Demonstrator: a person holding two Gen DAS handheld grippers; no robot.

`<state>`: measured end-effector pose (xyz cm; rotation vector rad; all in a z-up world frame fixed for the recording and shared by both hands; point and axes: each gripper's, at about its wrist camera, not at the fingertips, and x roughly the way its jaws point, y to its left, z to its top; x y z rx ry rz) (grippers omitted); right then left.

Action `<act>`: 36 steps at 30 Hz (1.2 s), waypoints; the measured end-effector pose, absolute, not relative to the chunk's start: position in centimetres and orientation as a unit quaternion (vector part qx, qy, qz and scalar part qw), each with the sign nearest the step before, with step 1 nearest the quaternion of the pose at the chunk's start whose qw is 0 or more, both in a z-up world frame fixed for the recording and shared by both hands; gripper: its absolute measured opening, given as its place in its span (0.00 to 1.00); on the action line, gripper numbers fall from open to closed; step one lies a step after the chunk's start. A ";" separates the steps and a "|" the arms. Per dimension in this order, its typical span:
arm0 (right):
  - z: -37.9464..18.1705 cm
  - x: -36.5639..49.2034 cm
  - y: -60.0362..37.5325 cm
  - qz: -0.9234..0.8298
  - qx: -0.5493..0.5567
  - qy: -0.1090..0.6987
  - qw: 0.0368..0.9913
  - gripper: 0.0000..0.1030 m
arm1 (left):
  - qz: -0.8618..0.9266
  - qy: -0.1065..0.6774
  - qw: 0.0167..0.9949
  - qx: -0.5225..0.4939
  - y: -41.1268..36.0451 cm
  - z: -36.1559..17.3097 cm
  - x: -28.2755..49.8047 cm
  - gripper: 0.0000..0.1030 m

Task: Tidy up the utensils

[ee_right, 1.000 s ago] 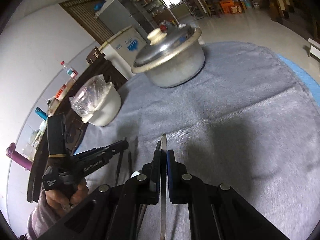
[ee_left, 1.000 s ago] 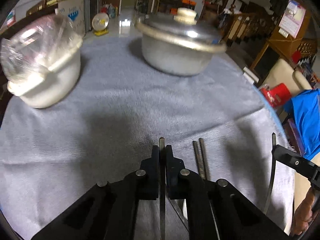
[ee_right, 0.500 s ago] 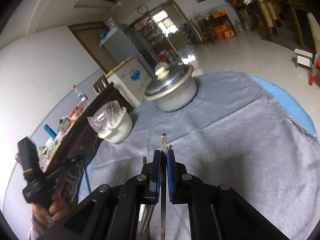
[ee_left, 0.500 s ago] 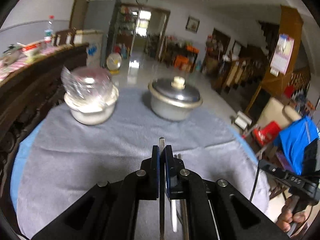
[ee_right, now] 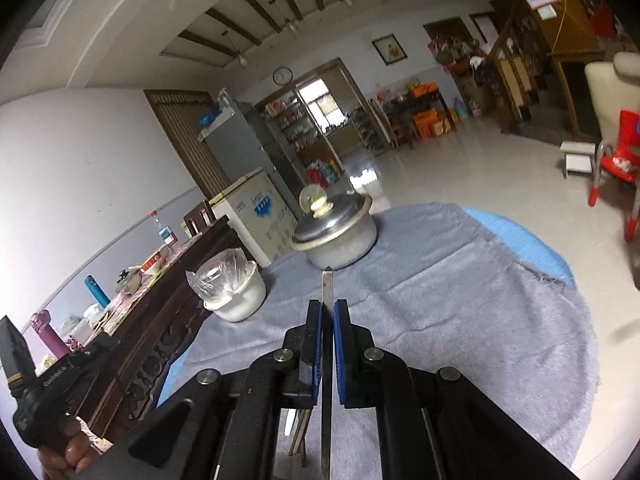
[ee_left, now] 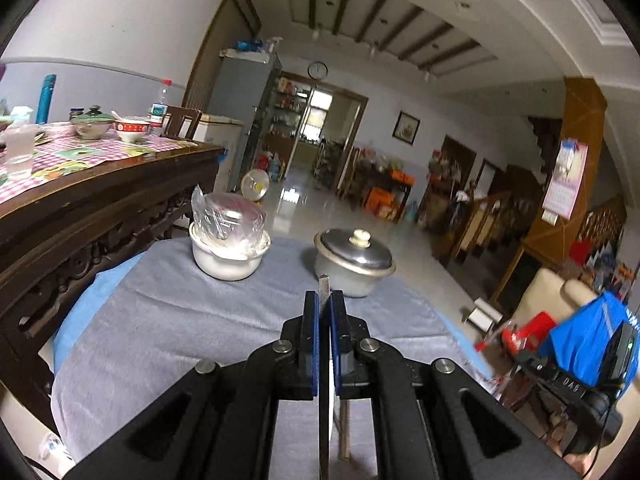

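My left gripper (ee_left: 324, 300) is shut on a thin dark utensil handle (ee_left: 323, 286) that sticks up between its blue pads, held well above the grey-clothed table (ee_left: 168, 320). My right gripper (ee_right: 328, 308) is shut on a similar flat metal utensil (ee_right: 328, 280), also raised above the table. Below the right gripper, chopsticks and a white spoon handle (ee_right: 298, 428) lie on the cloth, partly hidden by the fingers. A chopstick (ee_left: 344, 424) shows under the left gripper. The other gripper appears at the edge of each view.
A lidded metal pot (ee_left: 352, 264) and a white bowl covered with plastic wrap (ee_left: 226, 244) stand at the table's far side. A dark wooden sideboard (ee_left: 80, 204) with dishes runs along the left. A red chair (ee_right: 618, 152) stands on the floor to the right.
Both grippers have risen and tilted up from just above the cloth, each still holding its utensil. The pot and bowl now look smaller and farther away.
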<state>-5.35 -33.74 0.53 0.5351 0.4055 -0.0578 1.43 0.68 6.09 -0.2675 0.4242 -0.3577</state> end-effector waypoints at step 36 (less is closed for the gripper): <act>5.4 -11.7 -25.7 -0.029 0.181 0.050 0.982 0.06 | -0.095 0.100 0.974 -0.179 -2.6 6.2 -2.6 0.05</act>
